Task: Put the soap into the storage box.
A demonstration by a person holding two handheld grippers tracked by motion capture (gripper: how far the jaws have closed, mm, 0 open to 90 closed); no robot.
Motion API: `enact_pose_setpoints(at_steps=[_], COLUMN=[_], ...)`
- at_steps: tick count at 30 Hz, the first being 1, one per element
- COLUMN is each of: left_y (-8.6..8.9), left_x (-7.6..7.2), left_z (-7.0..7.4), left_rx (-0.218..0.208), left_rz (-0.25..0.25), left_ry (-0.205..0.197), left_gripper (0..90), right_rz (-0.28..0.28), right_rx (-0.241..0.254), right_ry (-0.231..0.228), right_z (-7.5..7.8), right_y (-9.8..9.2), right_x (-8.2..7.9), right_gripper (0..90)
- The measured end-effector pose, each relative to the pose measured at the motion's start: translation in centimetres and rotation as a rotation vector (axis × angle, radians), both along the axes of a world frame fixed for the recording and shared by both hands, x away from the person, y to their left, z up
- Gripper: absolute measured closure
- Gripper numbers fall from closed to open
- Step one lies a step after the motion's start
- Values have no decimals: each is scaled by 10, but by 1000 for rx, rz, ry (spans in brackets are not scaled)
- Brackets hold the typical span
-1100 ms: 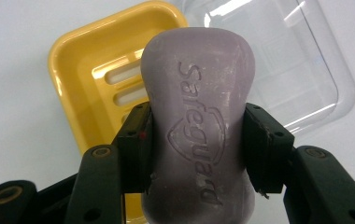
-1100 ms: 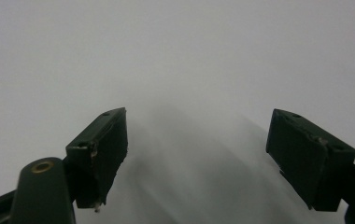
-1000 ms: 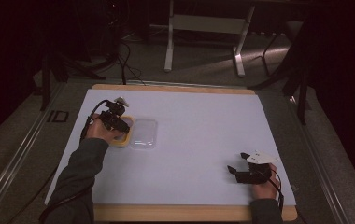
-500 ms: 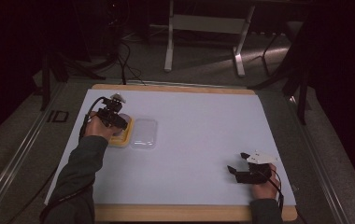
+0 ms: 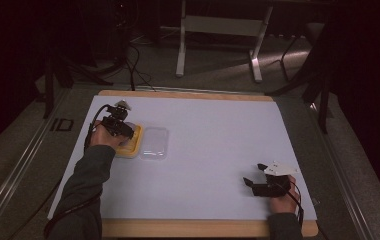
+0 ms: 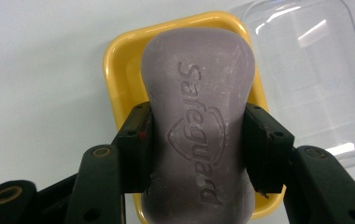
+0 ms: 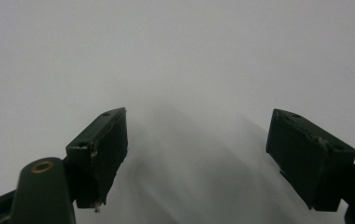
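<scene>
Left gripper view: the left gripper [image 6: 196,149] clamps a mauve embossed bar of soap [image 6: 198,135] over the yellow plastic soap dish [image 6: 119,74], near the white table's left edge. Slick soap could slip or land crooked, nudging the clear plastic lid [image 6: 306,79]. The right gripper [image 7: 196,158] gapes empty.

White table [image 5: 218,150]: yellow tray [image 5: 134,145], clear lid [image 5: 155,143].

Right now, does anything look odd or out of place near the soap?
Nothing stands out. The left gripper grips the soap over the yellow dish; the clear lid lies beside it, undamaged.
</scene>
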State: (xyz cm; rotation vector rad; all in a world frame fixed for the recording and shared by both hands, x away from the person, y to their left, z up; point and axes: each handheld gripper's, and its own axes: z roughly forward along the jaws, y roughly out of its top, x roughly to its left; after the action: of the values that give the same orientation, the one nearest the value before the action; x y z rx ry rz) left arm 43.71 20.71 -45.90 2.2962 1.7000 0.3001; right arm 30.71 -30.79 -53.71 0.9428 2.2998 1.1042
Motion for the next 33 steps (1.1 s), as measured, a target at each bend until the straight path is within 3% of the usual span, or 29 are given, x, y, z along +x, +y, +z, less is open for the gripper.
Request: enact_pose_setpoints(at_steps=[26, 33], left_y=[-4, -5], left_x=[7, 8], left_z=[-30, -32], left_rx=[14, 17], left_rz=[12, 11], left_ry=[52, 45], left_gripper=[496, 495], right_rz=[-1, 0], right_rx=[-4, -5], right_ry=[1, 1], right_z=[0, 0], right_y=[0, 0], right_x=[0, 0], right_gripper=[204, 204])
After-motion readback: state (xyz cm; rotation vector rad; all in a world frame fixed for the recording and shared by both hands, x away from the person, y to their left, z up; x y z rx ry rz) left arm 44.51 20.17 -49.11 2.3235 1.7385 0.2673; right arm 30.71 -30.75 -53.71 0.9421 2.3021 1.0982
